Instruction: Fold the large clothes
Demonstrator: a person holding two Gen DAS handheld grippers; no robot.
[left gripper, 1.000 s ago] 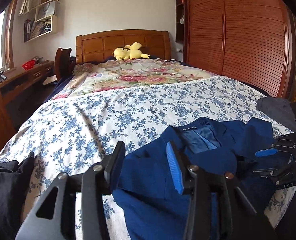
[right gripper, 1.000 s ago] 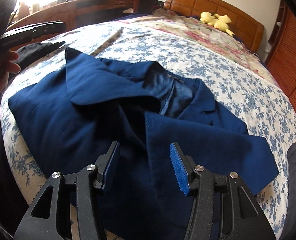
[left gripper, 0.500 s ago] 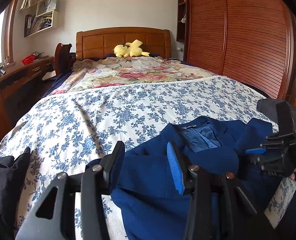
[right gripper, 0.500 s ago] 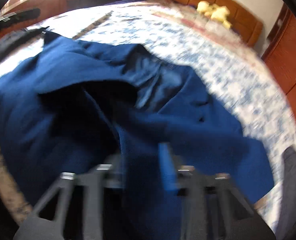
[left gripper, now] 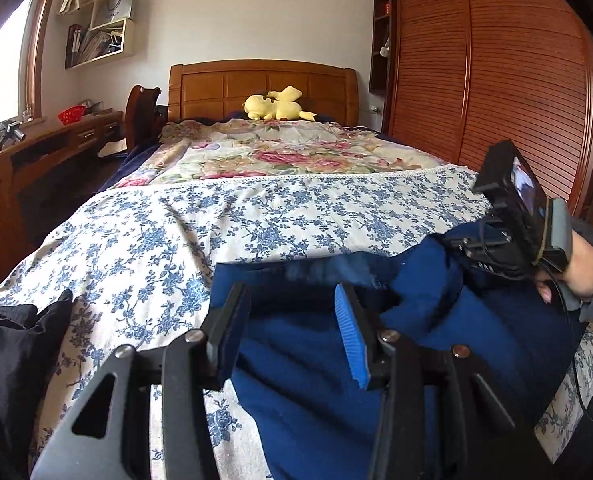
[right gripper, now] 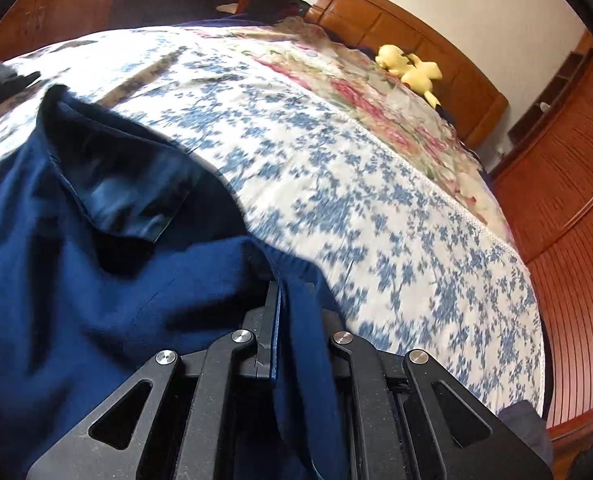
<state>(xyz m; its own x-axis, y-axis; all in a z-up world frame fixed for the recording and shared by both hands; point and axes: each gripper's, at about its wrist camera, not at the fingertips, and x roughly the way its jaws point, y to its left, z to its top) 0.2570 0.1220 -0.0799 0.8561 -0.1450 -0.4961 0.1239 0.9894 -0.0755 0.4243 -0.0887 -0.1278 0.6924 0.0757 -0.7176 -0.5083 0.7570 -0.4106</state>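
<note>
Since a second ago right gripper has snapped closed on blue jacket and dragged a fold across — cloth now bunched near foot of bed. Jaws pinched tight, fabric running between them. Left gripper hovers over jacket edge, jaws roughly half open, nothing gripped. Jacket lies on blue-flowered bedspread. Black garment at left. Farther back — yellow plush toy against wooden headboard.

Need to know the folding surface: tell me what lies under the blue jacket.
The blue jacket lies on a blue-flowered bedspread over the bed. Whatever lies directly beneath the jacket's middle is covered and cannot be seen.
</note>
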